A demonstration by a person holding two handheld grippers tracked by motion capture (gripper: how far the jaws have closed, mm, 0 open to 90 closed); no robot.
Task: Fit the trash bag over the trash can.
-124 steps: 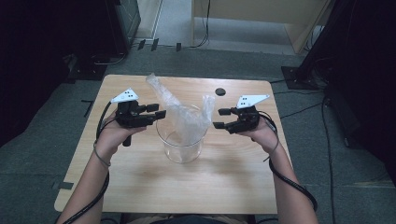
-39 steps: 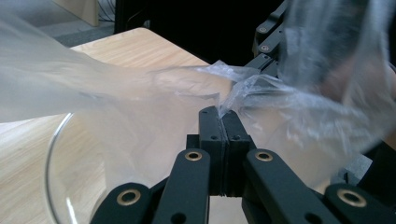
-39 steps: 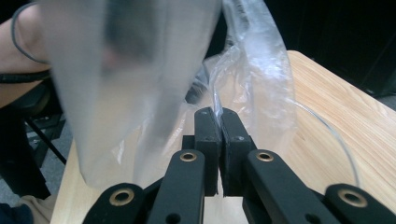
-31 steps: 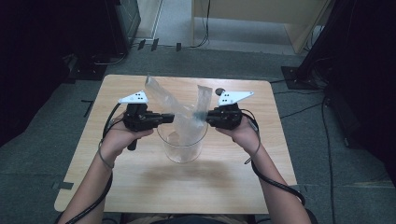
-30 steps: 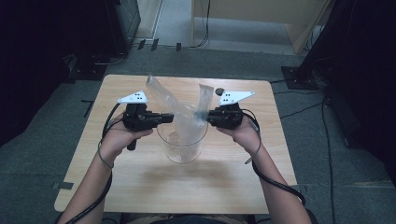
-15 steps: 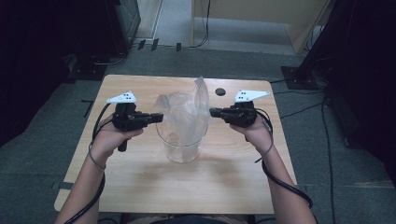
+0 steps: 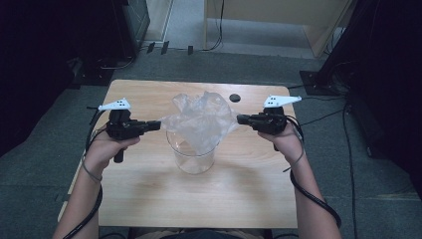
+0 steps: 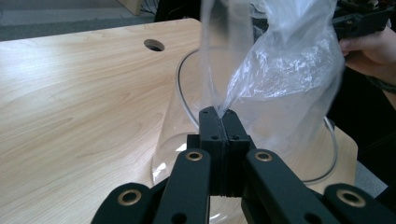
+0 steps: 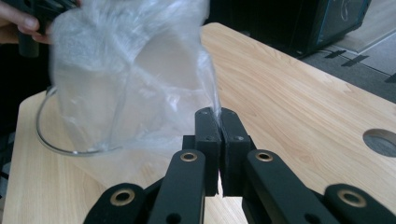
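Bag (image 7: 201, 122) stretched over the glass bucket (image 7: 191, 157), left gripper (image 7: 158, 124) and right gripper (image 7: 240, 119) each clamped on an edge. Next move is probably lowering it in, though blur hides the bag's mouth.

Your left tool (image 7: 158, 124) and right tool (image 7: 240, 119) are black, each topped by a white three-cornered plate with dark dots; brass-ringed pivots show on the linkages, black cables trail back, and you wear a wrist band.

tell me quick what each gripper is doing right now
Left gripper: shut on the clear plastic bag.
Right gripper: shut on the bag's other edge.
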